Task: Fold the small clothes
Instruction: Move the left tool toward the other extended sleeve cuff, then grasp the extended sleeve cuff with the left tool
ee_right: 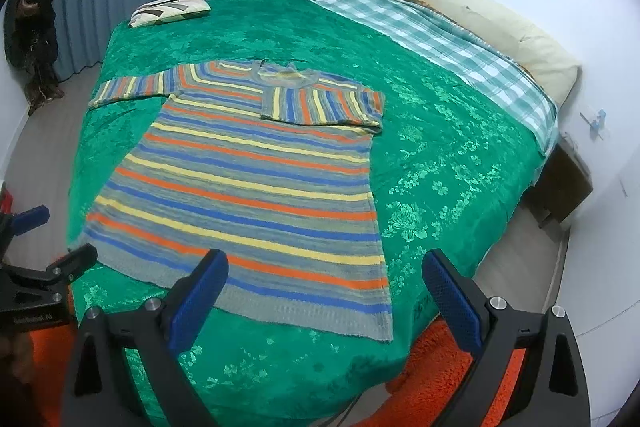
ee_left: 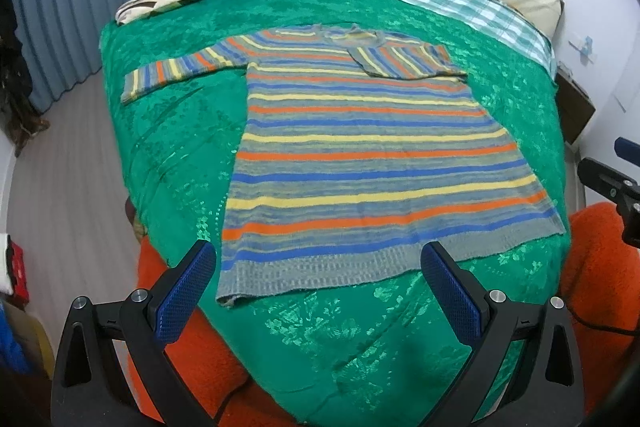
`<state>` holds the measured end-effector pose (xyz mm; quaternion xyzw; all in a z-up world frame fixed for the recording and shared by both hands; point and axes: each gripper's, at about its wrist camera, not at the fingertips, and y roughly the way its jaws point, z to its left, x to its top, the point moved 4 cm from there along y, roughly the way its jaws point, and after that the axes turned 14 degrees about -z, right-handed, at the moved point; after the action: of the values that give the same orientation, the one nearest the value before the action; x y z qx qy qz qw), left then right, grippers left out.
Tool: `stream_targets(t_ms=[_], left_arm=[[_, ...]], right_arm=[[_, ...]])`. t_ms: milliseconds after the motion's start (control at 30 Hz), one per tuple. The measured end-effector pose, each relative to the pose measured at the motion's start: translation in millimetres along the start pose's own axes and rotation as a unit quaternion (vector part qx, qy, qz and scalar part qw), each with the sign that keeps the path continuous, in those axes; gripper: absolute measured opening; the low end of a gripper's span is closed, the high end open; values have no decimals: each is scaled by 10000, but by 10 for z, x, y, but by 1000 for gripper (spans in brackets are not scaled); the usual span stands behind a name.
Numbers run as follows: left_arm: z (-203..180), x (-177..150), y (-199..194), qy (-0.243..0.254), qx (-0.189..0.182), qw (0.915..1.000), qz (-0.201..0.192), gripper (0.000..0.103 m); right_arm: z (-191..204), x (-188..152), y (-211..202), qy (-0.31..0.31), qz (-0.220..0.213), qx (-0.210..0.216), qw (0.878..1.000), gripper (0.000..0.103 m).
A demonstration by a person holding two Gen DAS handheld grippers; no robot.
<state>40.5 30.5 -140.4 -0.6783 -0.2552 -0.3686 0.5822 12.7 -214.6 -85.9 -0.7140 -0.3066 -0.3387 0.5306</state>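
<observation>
- The knitted sweater with orange, yellow and blue stripes [ee_left: 360, 155] lies flat on the green floral bedspread [ee_left: 168, 131], hem nearest, collar far; its long axis runs away from both tongs.
- Its right sleeve [ee_right: 320, 105] is already folded across the chest; the left sleeve [ee_left: 180, 71] is still spread outward.
- The left gripper [ee_left: 318, 291], released and empty, is the nearer to that sleeve.
- The right gripper [ee_right: 326, 297] hangs wide and empty over the hem's right corner.

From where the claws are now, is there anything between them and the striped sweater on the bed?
Nothing visible is in the way. The sweater lies flat on the green bedspread, with only bare bedspread between its hem and both open claws, left and right. The small pillow lies at the far corner, well clear.
</observation>
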Motion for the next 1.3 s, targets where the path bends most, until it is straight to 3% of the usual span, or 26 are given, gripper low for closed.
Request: stream_targets(t_ms=[500,600,733,800,867,967,1033,1167,1300], left_arm=[[87,-7,-39,-56,148,9998,120,102],[280,193,-68,-244,106,9996,113,102],[856,754,-11,-847,99,9963,-70,102],[1352,1067,240,-1280,79,9917,-36,102],[1832,1228,528,-1658,332,9856,-44,102],[2627,1345,1057,-2458,763,9663,113,101],[3068,1333,1409,-3076,891,9470,253,101],[3331,1248,1825,-3509,933,9310,375,101],[3291,1144,2134,-3507,907,9301,606,92]], right_arm=[[-1,-16,14,45,37,16,10000,97],[78,-12,47,160,-12,381,9991,97],[191,2,93,79,-104,636,9979,97],[230,-17,130,71,-114,736,9972,97],[258,-58,200,91,-58,800,9967,97],[312,-169,354,73,112,847,9963,97],[335,-251,457,43,263,887,9957,97],[391,-357,607,25,472,940,9944,97],[470,-420,705,20,604,1055,9926,97]])
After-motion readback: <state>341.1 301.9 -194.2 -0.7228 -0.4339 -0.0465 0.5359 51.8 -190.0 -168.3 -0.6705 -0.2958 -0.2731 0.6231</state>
